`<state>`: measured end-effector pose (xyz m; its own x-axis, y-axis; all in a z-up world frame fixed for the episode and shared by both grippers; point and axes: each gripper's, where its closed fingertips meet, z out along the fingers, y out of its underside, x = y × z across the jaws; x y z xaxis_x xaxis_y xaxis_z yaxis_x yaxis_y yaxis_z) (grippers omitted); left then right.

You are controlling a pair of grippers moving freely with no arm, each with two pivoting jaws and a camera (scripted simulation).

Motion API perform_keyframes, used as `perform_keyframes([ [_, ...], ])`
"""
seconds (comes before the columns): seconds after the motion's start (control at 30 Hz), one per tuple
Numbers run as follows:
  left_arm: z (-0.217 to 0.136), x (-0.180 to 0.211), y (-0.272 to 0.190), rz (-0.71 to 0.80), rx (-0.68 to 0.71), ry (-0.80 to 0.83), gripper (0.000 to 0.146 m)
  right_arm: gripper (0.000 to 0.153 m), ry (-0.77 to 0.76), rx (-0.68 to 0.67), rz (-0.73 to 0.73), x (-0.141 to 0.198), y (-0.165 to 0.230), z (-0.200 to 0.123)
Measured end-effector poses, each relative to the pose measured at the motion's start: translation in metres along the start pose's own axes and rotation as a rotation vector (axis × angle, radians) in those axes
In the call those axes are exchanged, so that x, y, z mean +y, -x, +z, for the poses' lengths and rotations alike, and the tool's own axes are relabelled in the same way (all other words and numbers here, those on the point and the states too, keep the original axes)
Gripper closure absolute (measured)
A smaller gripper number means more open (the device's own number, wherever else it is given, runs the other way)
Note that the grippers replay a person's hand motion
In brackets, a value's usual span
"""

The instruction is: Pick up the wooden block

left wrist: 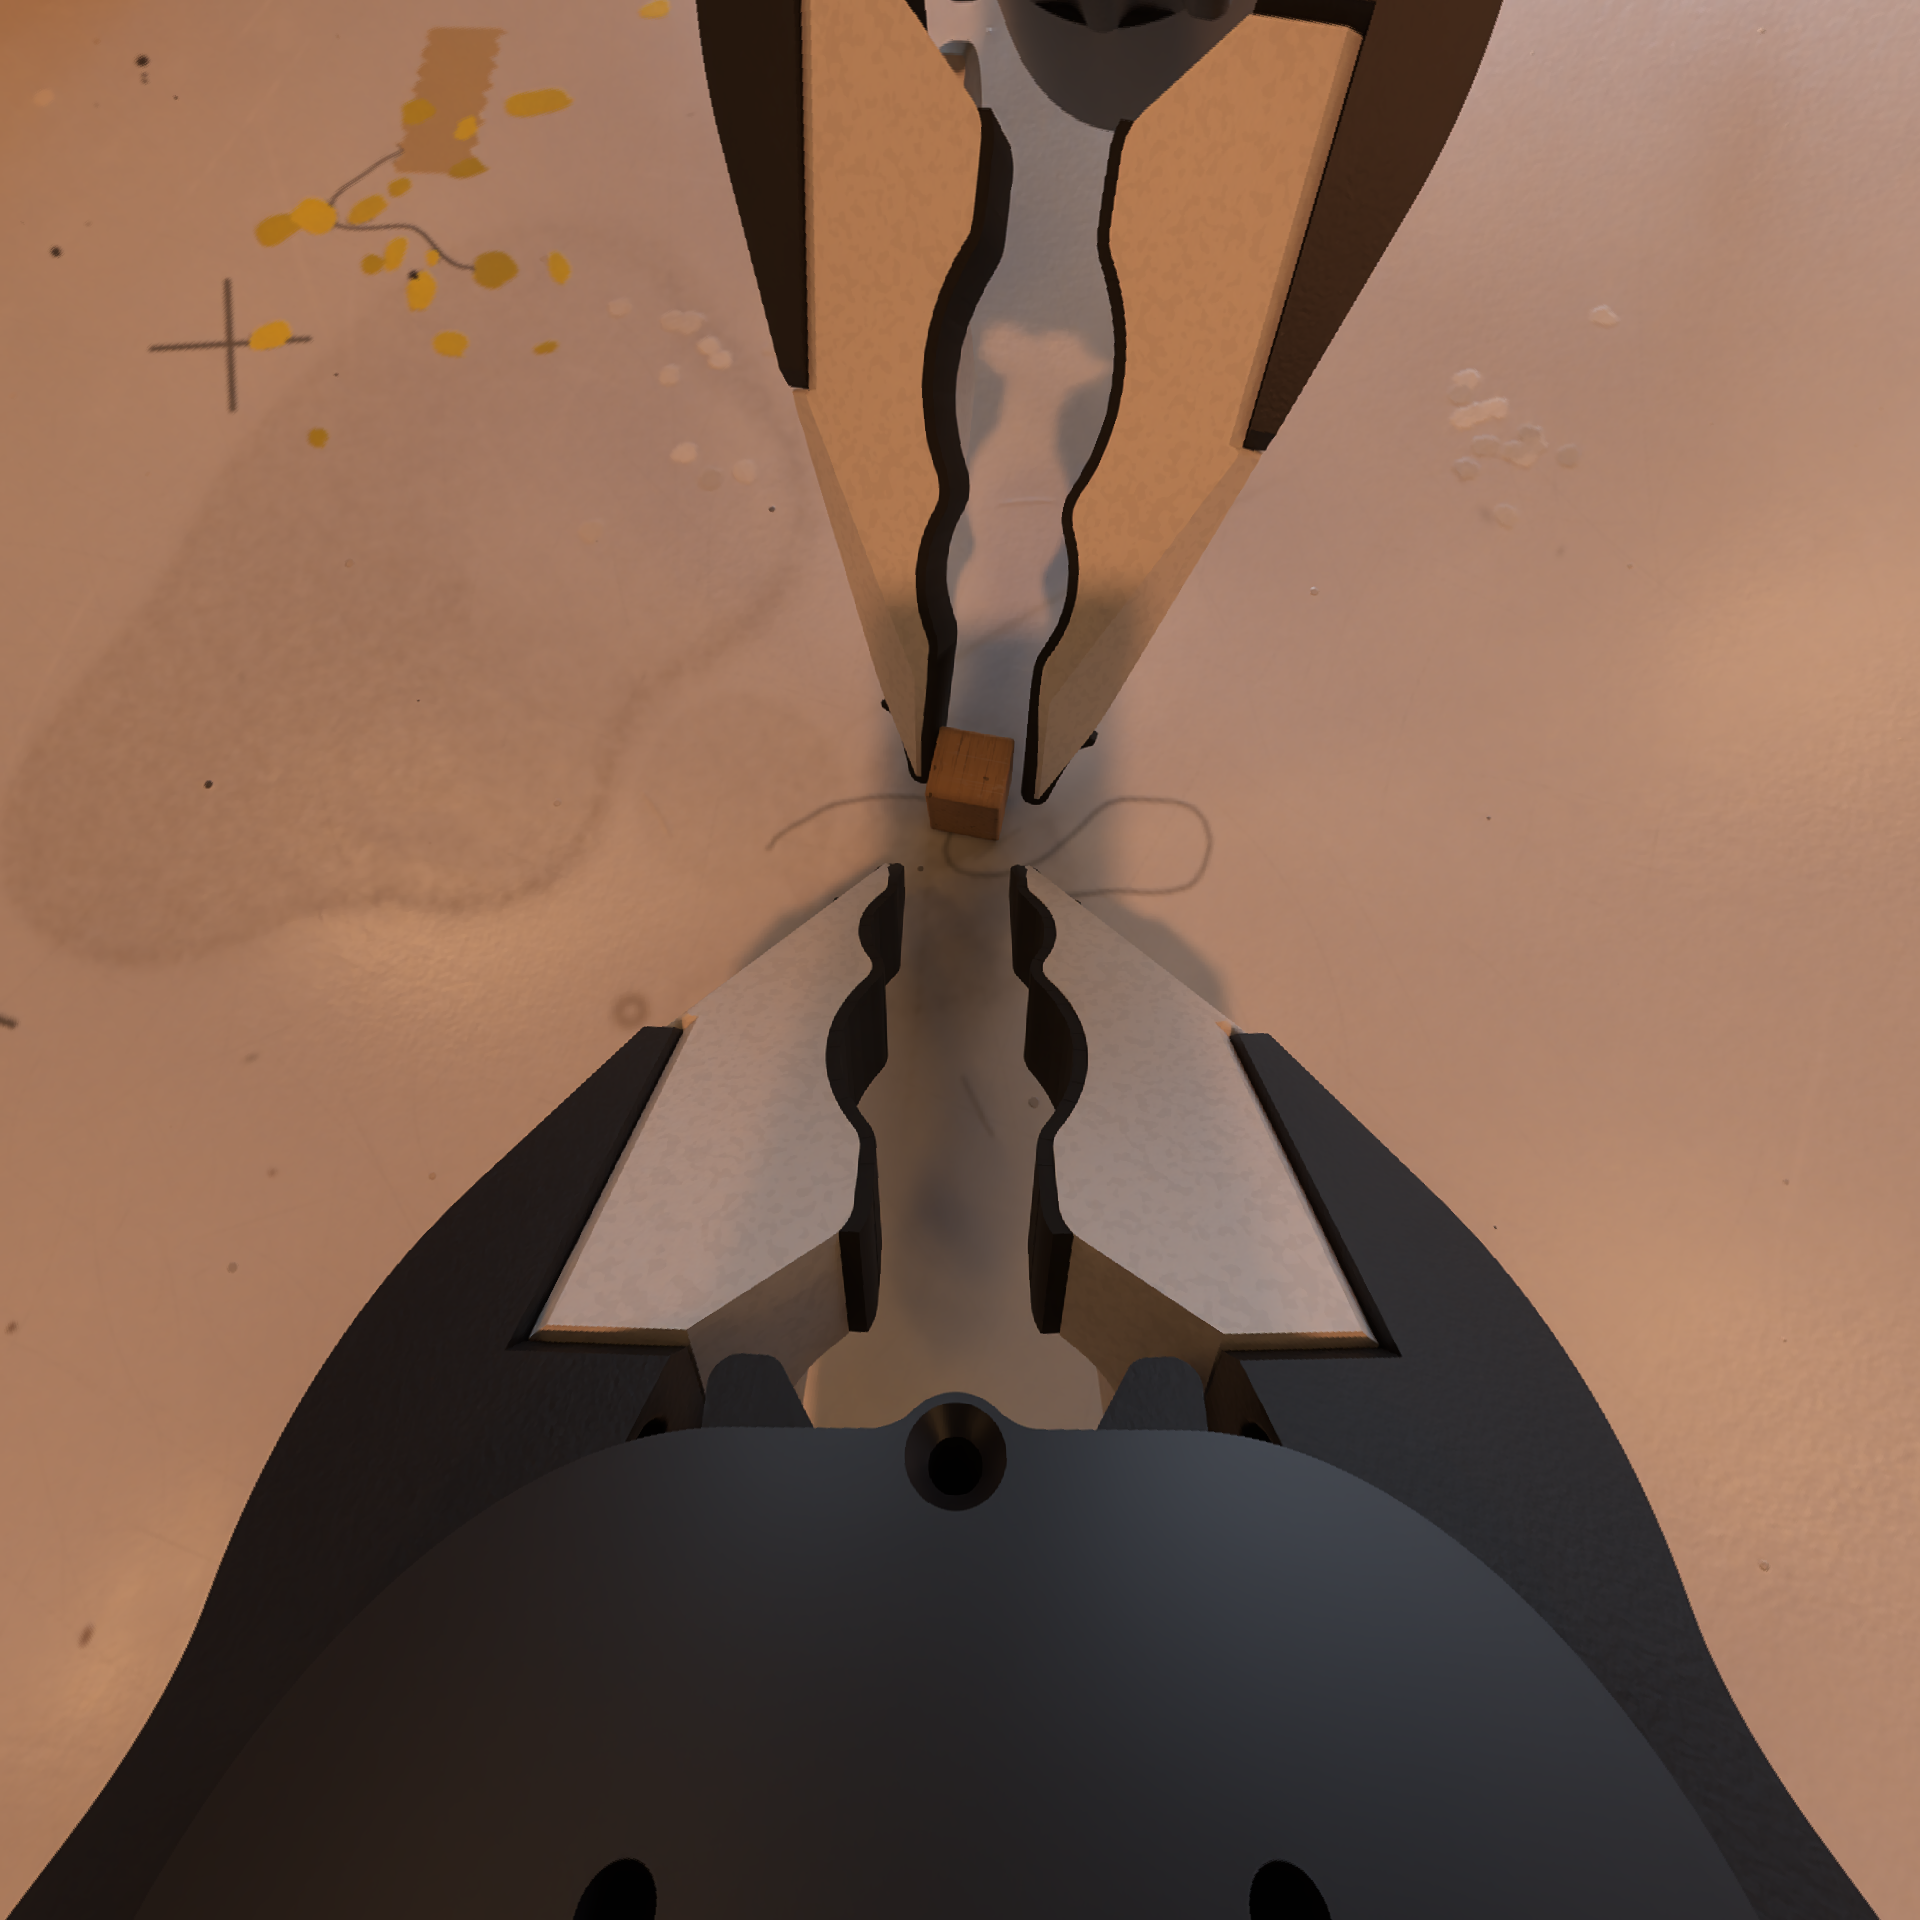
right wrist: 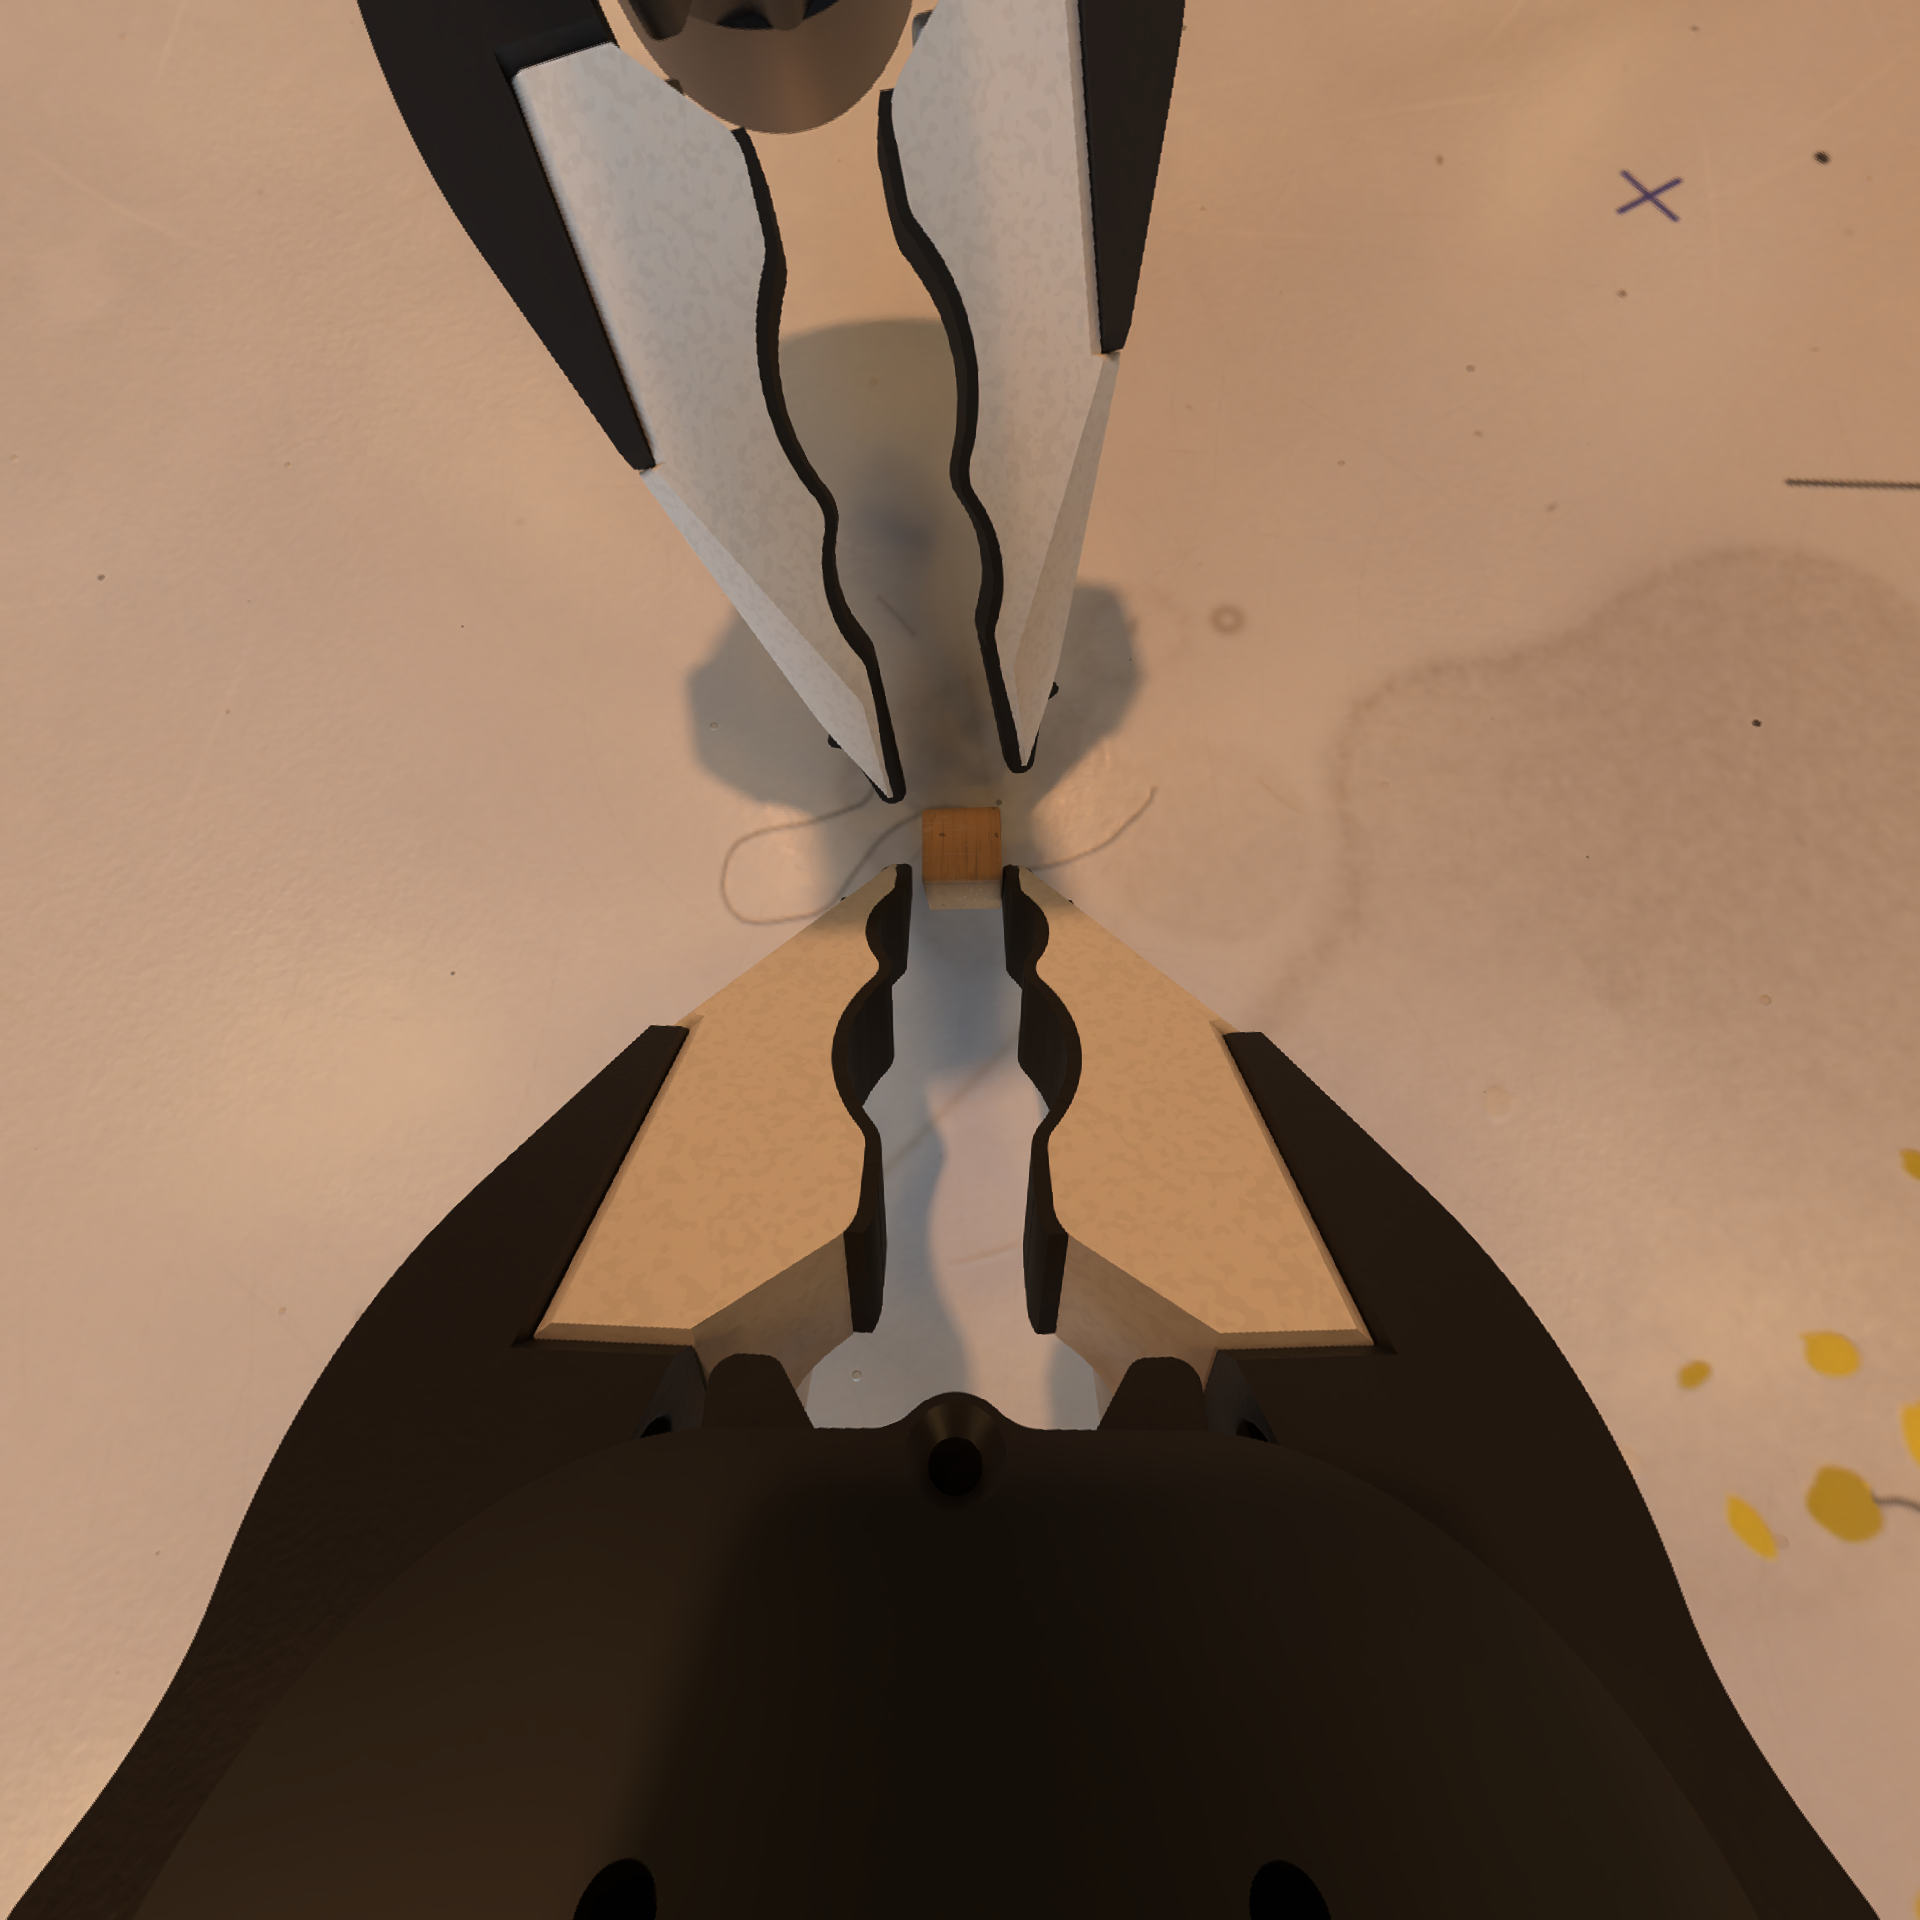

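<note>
A small wooden block [left wrist: 969,781] lies on the tan table top, also seen in the right wrist view [right wrist: 961,844]. My right gripper [right wrist: 957,875], with tan fingers, has its two fingertips on either side of the block's near end. In the left wrist view it [left wrist: 979,784] reaches in from the top, and a thin gap shows between the block and one fingertip. My left gripper [left wrist: 958,878], with white fingers, is narrowly open and empty, its tips just short of the block. It faces the right gripper from the other side [right wrist: 958,779].
A thin grey thread [left wrist: 1164,847] curls on the table around the block. A large faint stain [left wrist: 312,727] lies to one side, with yellow paint spots [left wrist: 416,239] and a pen cross [left wrist: 229,343] beyond it. A blue cross mark [right wrist: 1650,195] is off to the side.
</note>
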<state>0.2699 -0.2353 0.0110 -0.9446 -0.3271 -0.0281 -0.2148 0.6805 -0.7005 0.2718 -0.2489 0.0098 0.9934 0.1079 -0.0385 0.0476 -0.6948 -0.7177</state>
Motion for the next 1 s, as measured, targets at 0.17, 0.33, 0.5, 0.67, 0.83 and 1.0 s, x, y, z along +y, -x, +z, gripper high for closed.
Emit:
perform_keyframes([
  [0.17, -0.0008, -0.001, 0.0006, -0.017, 0.002, -0.002, 0.127, 0.136, 0.0, -0.011, -0.014, 0.0001, 0.0003, 0.0001],
  [0.33, -0.0013, -0.0031, 0.0008, -0.033, 0.022, -0.005, 0.127, 0.138, -0.002, -0.038, 0.001, 0.0, 0.0002, 0.0],
  [0.5, -0.002, -0.0046, 0.0015, -0.045, 0.041, 0.0, 0.128, 0.138, -0.004, -0.066, 0.027, -0.0002, -0.0002, -0.0002],
  [0.67, -0.0024, -0.0059, 0.0023, -0.033, 0.056, 0.01, 0.129, 0.138, -0.004, -0.109, 0.082, -0.0005, -0.0007, -0.0004],
  [0.83, -0.0026, -0.0064, 0.0033, -0.031, 0.052, -0.006, 0.129, 0.138, 0.001, -0.158, 0.165, -0.0007, -0.0015, -0.0009],
  [1.0, -0.0034, -0.0058, 0.0033, -0.014, 0.037, -0.005, 0.127, 0.138, -0.006, -0.171, 0.165, -0.0007, -0.0002, -0.0018],
])
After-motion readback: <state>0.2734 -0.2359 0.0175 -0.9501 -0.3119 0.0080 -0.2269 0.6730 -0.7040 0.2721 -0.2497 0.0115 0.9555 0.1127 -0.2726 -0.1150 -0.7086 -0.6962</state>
